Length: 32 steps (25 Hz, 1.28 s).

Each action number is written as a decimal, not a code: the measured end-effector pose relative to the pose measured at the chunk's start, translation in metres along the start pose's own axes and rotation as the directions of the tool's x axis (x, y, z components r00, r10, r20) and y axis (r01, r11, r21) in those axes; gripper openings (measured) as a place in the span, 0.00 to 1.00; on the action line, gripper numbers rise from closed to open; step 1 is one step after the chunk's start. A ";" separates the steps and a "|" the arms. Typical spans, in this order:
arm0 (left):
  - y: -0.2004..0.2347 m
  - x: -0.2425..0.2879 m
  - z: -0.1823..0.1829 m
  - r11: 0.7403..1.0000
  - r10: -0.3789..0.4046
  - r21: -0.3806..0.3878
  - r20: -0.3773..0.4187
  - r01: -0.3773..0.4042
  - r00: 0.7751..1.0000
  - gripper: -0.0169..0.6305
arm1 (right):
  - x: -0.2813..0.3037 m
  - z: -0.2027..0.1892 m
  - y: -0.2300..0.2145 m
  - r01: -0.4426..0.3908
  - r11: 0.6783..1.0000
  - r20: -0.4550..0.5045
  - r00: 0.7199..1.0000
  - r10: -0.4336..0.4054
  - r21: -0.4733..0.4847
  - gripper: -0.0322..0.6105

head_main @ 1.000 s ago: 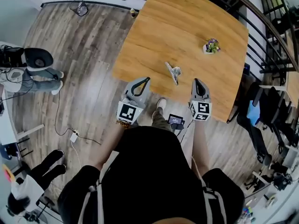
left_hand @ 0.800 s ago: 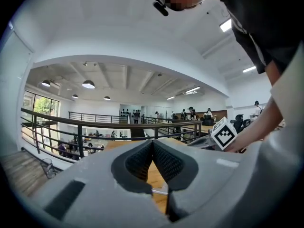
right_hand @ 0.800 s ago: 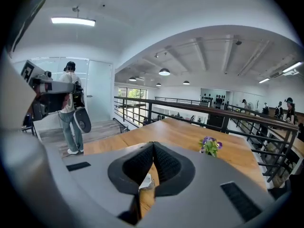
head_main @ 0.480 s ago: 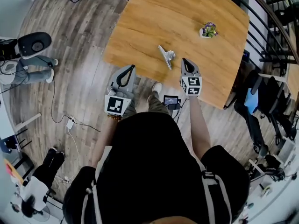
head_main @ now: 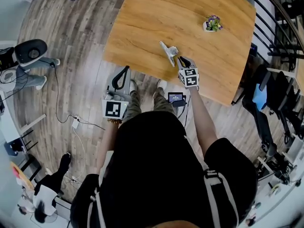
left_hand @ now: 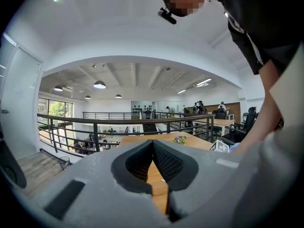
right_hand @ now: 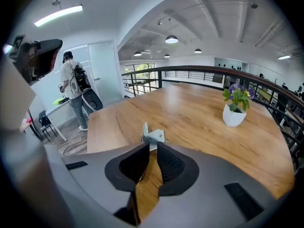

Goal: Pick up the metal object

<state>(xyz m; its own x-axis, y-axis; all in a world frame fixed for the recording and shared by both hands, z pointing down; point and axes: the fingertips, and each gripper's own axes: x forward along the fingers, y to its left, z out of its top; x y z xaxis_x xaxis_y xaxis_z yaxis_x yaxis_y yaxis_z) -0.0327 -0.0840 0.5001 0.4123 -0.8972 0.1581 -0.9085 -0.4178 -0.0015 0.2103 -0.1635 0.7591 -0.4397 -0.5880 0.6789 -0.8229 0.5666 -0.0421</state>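
Observation:
The metal object (head_main: 168, 52), a bent shiny clip-like bracket, lies on the wooden table (head_main: 156, 18) near its front edge. My right gripper (head_main: 181, 59) hangs over the table just right of and behind it. In the right gripper view the bracket (right_hand: 151, 136) sits directly ahead of the right gripper (right_hand: 151, 147). Those jaws have just been opening; a narrow gap shows between the pads, and they press on nothing. My left gripper (head_main: 126, 68) stays off the table, in front of its edge, with its fingertips meeting in the left gripper view (left_hand: 153, 141).
A small potted plant (head_main: 213, 23) stands at the table's far right, also visible in the right gripper view (right_hand: 235, 106). Black railing (head_main: 280, 27) and office chairs (head_main: 266, 99) border the right side. A person (right_hand: 73, 87) stands by a desk at the left. Cables (head_main: 71, 122) lie on the floor.
My right gripper has come down and forward over the table edge to the bracket, and its jaws have parted slightly. The left gripper has hardly moved.

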 end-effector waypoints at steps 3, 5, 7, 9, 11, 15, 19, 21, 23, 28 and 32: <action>0.002 -0.003 -0.005 1.000 0.014 -0.003 -0.016 -0.014 1.000 0.04 | 0.016 -0.016 0.003 -0.029 1.000 -0.051 0.998 0.030 0.011 0.17; 0.003 -0.005 -0.007 1.000 0.022 -0.007 -0.022 -0.022 1.000 0.04 | 0.025 -0.024 0.006 -0.049 0.999 -0.081 0.995 0.049 0.011 0.19; 0.004 -0.007 -0.008 0.999 0.033 -0.013 -0.025 -0.034 0.999 0.04 | 0.032 -0.033 0.011 -0.067 0.998 -0.113 0.991 0.068 0.013 0.23; 0.006 -0.010 -0.010 0.999 0.042 -0.017 -0.033 -0.043 0.999 0.04 | 0.037 -0.040 0.016 -0.078 0.997 -0.137 0.987 0.080 0.018 0.24; 0.009 -0.013 -0.011 0.998 0.049 -0.024 -0.031 -0.050 0.998 0.04 | 0.041 -0.045 0.019 -0.080 0.997 -0.154 0.985 0.082 0.019 0.24; 0.015 -0.018 -0.013 0.997 0.068 -0.033 -0.026 -0.069 0.997 0.04 | 0.051 -0.048 0.022 -0.079 0.997 -0.176 0.981 0.081 0.017 0.25; 0.017 -0.022 -0.010 0.997 0.077 -0.030 -0.011 -0.077 0.997 0.04 | 0.060 -0.048 0.024 -0.080 0.997 -0.202 0.976 0.080 0.012 0.25; 0.013 -0.026 -0.009 0.997 0.075 -0.025 -0.007 -0.075 0.997 0.04 | 0.059 -0.049 0.023 -0.068 0.998 -0.207 0.976 0.070 0.014 0.24; 0.006 -0.029 -0.014 0.998 0.063 -0.022 -0.020 -0.063 0.998 0.04 | 0.050 -0.056 0.016 -0.043 0.998 -0.207 0.977 0.050 0.037 0.22; 0.016 -0.036 -0.017 0.996 0.081 -0.037 -0.028 -0.082 0.996 0.04 | 0.052 -0.056 0.016 -0.022 0.999 -0.236 0.971 0.029 0.033 0.21; 0.023 -0.040 -0.016 0.995 0.085 -0.055 -0.012 -0.086 0.996 0.04 | 0.051 -0.059 0.015 -0.001 1.000 -0.265 0.964 0.005 0.014 0.20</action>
<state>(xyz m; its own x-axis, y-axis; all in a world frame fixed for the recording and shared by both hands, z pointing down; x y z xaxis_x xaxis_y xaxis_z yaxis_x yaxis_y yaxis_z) -0.0709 -0.0548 0.5099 0.3324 -0.9278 0.1692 -0.9429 -0.3306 0.0393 0.1966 -0.1507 0.8363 -0.3327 -0.4110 0.8488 -0.8274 0.5590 -0.0536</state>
